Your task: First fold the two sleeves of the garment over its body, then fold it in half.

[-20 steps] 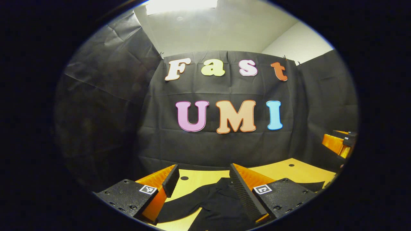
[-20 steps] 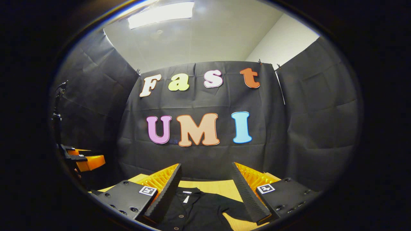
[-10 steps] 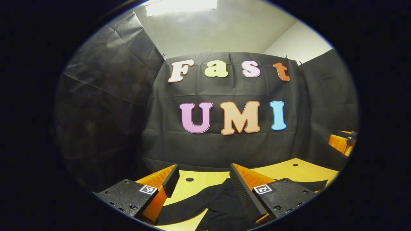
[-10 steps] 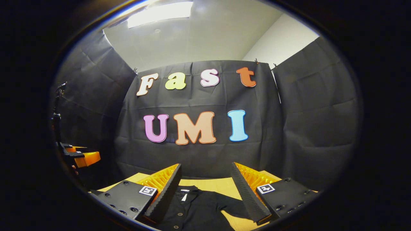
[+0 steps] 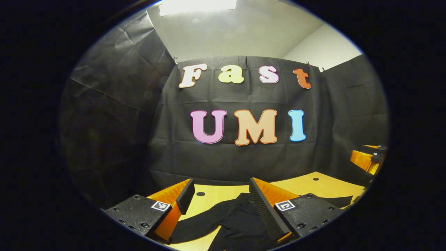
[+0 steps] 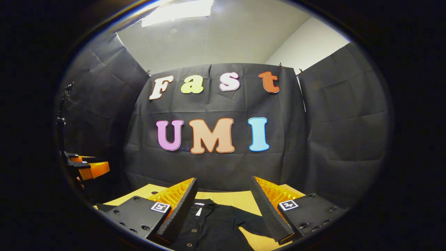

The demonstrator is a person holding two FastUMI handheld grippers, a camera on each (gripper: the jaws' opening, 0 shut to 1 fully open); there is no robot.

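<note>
The pale wooden tabletop (image 5: 209,202) lies low beneath both grippers, and the air above it stands open up to the black cloth wall (image 5: 244,160) at the back. A black button-front shirt (image 6: 212,226) lies flat on the wood, raising no bulk to block a pass. Bare wood shows beside its spread sleeve (image 5: 198,226) and along the far edge. The left gripper (image 5: 218,200) and right gripper (image 6: 223,205) hang well apart, jaws wide, nothing between the fingers.

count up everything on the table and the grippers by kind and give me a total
Garment: 1
Grippers: 2, left gripper and right gripper
Table: 1
Total: 4
</note>
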